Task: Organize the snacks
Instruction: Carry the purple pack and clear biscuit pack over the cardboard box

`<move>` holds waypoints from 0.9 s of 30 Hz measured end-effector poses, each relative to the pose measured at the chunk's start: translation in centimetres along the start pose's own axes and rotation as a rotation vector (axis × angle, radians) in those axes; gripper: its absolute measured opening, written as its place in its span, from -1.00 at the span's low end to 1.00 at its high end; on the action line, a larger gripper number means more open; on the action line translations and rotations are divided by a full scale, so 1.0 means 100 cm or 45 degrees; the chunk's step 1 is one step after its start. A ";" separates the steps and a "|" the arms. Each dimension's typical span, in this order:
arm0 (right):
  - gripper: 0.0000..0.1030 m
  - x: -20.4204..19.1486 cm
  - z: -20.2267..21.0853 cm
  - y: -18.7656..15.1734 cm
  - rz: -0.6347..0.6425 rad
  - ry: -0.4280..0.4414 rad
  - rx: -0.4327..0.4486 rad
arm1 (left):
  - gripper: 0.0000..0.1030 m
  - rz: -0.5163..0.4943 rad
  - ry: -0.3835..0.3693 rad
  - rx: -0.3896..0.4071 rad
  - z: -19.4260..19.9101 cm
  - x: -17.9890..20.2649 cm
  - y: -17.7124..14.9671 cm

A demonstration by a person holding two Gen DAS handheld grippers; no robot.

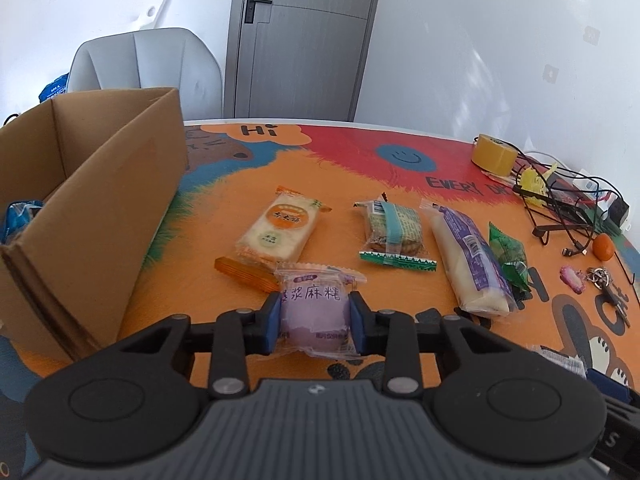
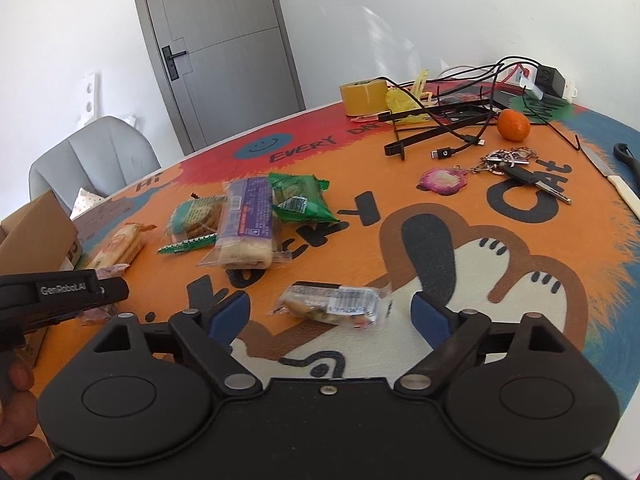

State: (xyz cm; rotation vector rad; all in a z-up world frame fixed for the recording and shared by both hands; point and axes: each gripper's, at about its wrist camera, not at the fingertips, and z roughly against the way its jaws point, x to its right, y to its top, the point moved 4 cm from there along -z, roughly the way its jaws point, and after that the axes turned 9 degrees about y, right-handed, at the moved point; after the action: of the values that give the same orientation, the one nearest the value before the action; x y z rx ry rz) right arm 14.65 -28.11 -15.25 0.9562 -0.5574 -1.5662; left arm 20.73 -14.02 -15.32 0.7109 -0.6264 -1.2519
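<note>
My left gripper (image 1: 314,314) is shut on a purple mochi packet (image 1: 314,312), just above the mat. An open cardboard box (image 1: 100,184) stands to its left, with a blue packet (image 1: 18,218) inside. Beyond lie an orange rice cracker pack (image 1: 280,228), a green-banded biscuit pack (image 1: 394,228), a long purple bread pack (image 1: 472,260) and a green packet (image 1: 508,256). My right gripper (image 2: 330,312) is open around a small clear-wrapped snack (image 2: 332,306) lying on the mat. The left gripper's side (image 2: 60,292) shows at the left of the right wrist view.
A colourful cartoon mat (image 2: 480,240) covers the table. At the far right are a yellow tape roll (image 2: 364,96), tangled cables (image 2: 460,120), a tangerine (image 2: 513,124), keys (image 2: 516,168) and a knife (image 2: 612,180). A grey chair (image 1: 148,64) stands behind the box.
</note>
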 end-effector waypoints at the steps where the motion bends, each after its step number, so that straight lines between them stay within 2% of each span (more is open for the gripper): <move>1: 0.74 -0.002 -0.002 0.000 0.007 -0.023 -0.003 | -0.35 0.005 -0.003 -0.001 0.001 -0.002 0.000; 8: 0.70 -0.017 -0.015 0.001 0.081 -0.195 -0.048 | -0.34 0.048 -0.010 0.000 0.003 -0.019 0.000; 11: 0.33 -0.017 -0.012 0.001 0.086 -0.254 -0.021 | -0.35 0.061 -0.007 0.005 0.005 -0.026 0.002; 12: 0.17 -0.017 -0.011 0.001 0.085 -0.254 -0.014 | -0.35 0.065 -0.006 0.006 0.006 -0.027 0.002; 15: 0.04 -0.014 -0.006 0.003 0.043 -0.219 0.000 | -0.35 0.064 0.001 0.022 0.010 -0.029 0.004; 20: 0.03 -0.012 0.006 0.009 -0.024 -0.140 0.047 | -0.35 0.054 0.009 0.051 0.021 -0.030 0.005; 27: 0.03 -0.030 0.020 0.018 -0.009 -0.024 0.112 | -0.35 0.044 0.023 0.104 0.041 -0.036 0.008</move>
State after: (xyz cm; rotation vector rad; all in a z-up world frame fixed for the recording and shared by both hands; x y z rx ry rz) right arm 14.06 -25.91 -11.92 1.0116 -0.6406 -1.5692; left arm 17.43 -10.94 -12.21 0.7751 -0.6750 -1.1924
